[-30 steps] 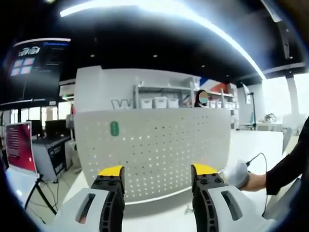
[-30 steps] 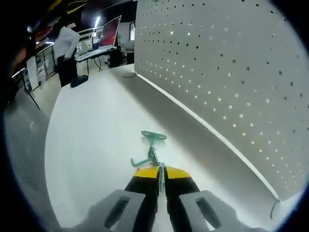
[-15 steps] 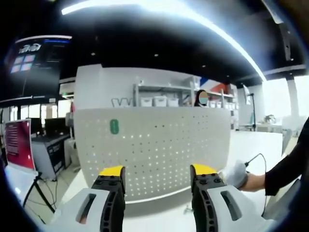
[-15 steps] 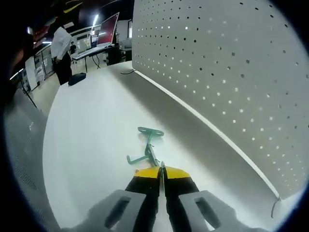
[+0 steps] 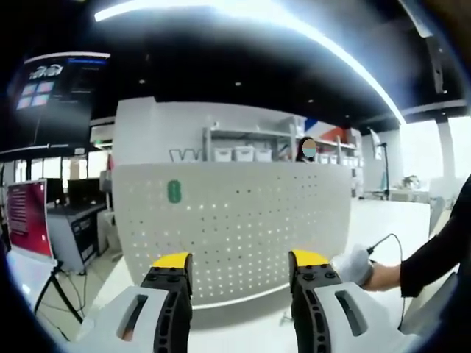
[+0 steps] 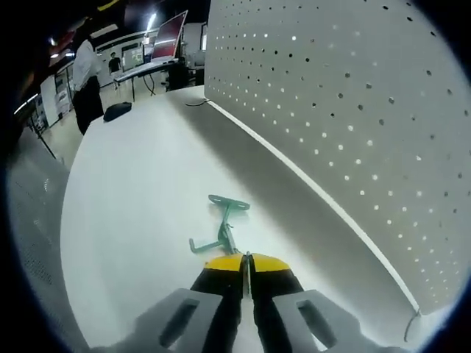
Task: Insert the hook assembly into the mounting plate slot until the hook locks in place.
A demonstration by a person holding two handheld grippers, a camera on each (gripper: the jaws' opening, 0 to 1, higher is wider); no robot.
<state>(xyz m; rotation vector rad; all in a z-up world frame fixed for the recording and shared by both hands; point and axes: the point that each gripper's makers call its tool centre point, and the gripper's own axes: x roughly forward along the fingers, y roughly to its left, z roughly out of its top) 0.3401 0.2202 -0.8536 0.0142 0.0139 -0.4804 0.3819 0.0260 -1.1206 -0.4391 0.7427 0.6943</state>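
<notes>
In the left gripper view, the left hand-held gripper (image 5: 234, 266) hangs wide open and empty, facing the upright white pegboard (image 5: 243, 220) along the far edge of the tabletop (image 5: 243, 334). In the right gripper view, the right hand-held gripper (image 6: 246, 262) is pinched tight on the near end of the green hook (image 6: 222, 228), whose long axis runs straight ahead of the jaws. The pegboard rises to its right, so the right hand-held gripper looks nearer for the insertion.

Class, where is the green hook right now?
In the right gripper view, the green hook is pinched in the right gripper, over the white table, left of the pegboard.
</notes>
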